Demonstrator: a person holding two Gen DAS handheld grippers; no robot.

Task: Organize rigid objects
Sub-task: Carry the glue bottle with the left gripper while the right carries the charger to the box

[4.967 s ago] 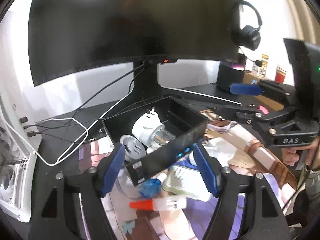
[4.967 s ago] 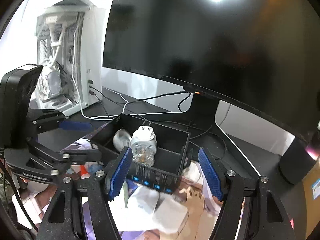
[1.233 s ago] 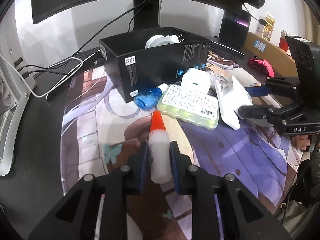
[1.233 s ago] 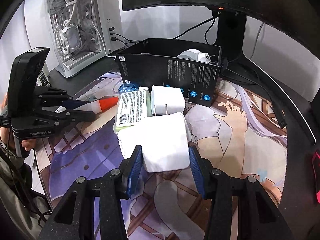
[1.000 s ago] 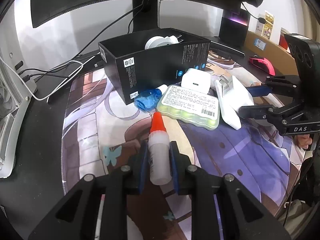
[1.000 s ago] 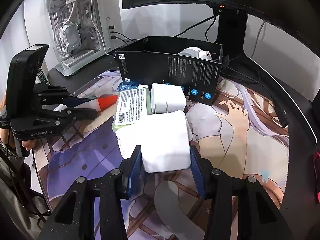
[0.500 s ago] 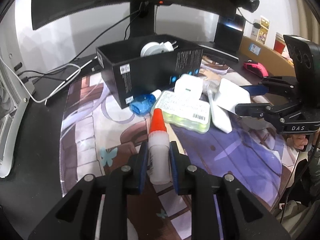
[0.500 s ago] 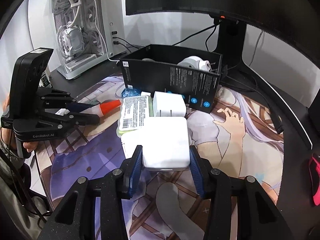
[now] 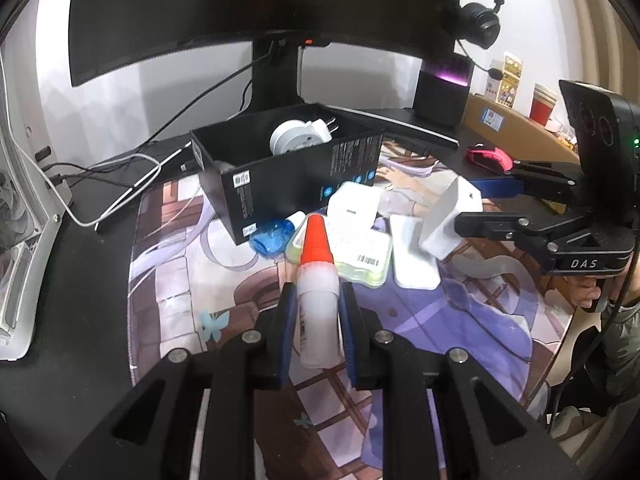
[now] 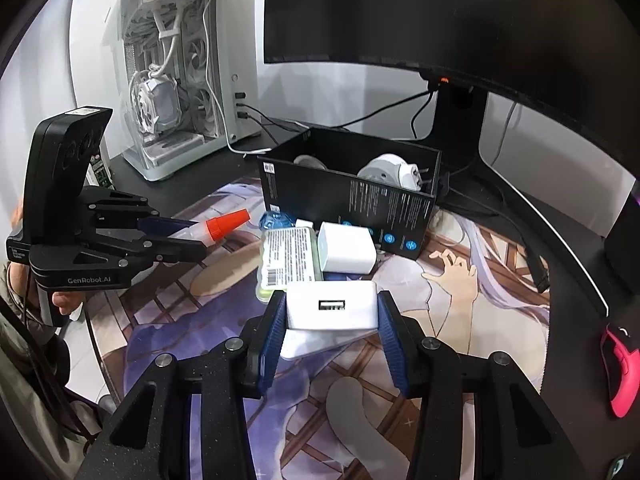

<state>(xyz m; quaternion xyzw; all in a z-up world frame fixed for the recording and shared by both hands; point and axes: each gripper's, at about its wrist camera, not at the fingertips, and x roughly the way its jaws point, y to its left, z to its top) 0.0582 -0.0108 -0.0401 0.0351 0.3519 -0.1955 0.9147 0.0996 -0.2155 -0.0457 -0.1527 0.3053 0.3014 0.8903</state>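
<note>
Left wrist view: the left gripper (image 9: 318, 312) squeezes a small white bottle with an orange cap (image 9: 318, 280), held up above the picture mat (image 9: 168, 280). Right wrist view: the right gripper (image 10: 332, 316) pinches a white USB charger (image 10: 332, 306), lifted just over a flat white block (image 10: 312, 344). Past them a green pack with a label (image 10: 288, 260) and a smaller white charger (image 10: 346, 248) lie touching on the mat. Behind those stands the open black box (image 10: 352, 196) with a round white plug adapter (image 10: 390, 172) inside. Farther back is the monitor (image 10: 440, 12).
</note>
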